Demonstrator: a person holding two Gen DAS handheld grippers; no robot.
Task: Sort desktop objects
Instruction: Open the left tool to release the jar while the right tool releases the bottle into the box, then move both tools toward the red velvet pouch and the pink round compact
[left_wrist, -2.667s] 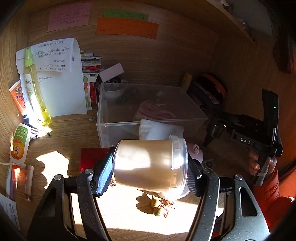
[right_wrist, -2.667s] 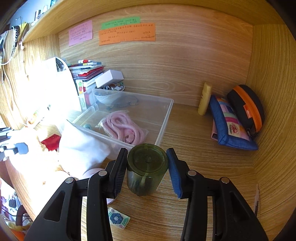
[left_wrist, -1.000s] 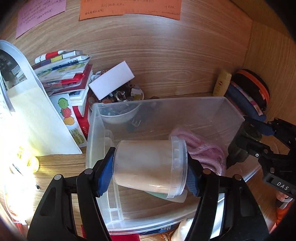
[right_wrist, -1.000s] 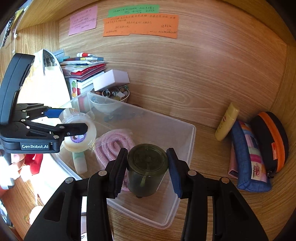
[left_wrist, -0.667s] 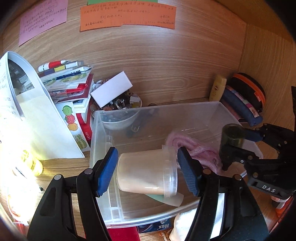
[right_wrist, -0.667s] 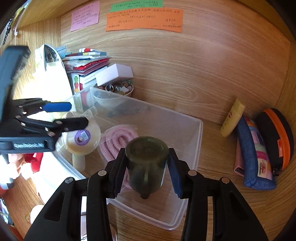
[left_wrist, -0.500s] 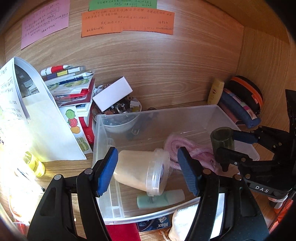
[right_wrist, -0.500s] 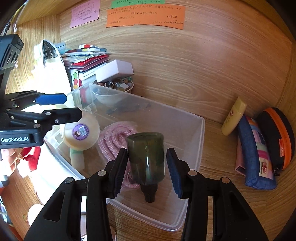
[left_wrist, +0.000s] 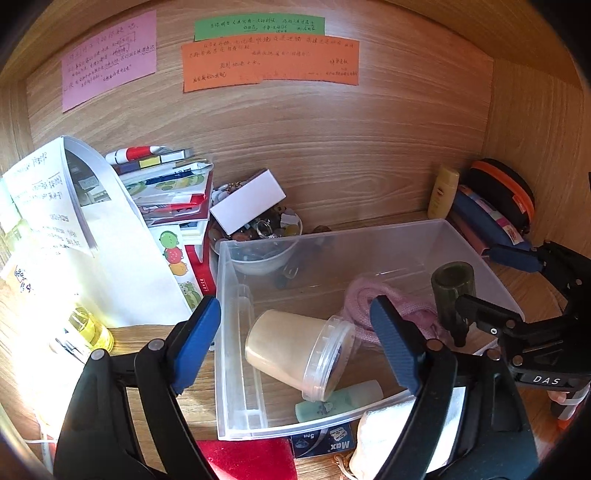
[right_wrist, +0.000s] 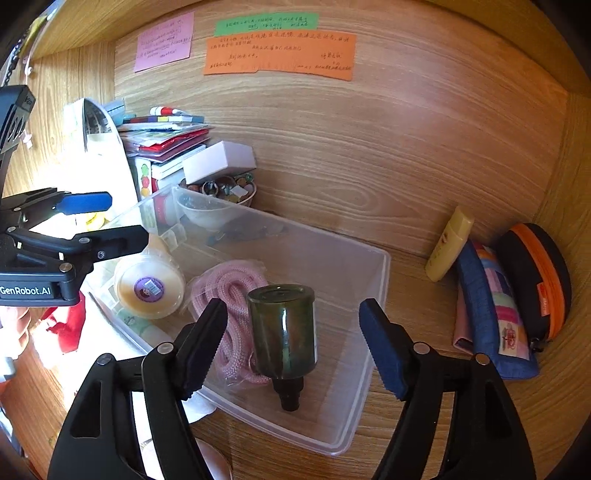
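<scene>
Wooden desk's clear bin (left_wrist: 236, 369) holds cream jar (left_wrist: 295, 349), green bottle (right_wrist: 282, 328); both grippers released.

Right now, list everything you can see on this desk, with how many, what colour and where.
clear bin: one, transparent, desk centre.
cream jar: one, beige with clear lid, on its side in the bin.
green bottle: one, dark green, cap toward the camera, in the bin.
pink rope: one coil, pink, in the bin between jar and bottle.
mint tube: one, pale green, in the bin under the jar.
sticky notes: three, pink, green, orange, on the back wall.
book stack: one pile, mixed colours, left of the bin.
trinket bowl: one, behind the bin.
yellow tube: one, leaning on the wall at right.
pouches: two, blue and black-orange, far right.
left tool: one, black with blue pads, open.
right tool: one, same, open.
</scene>
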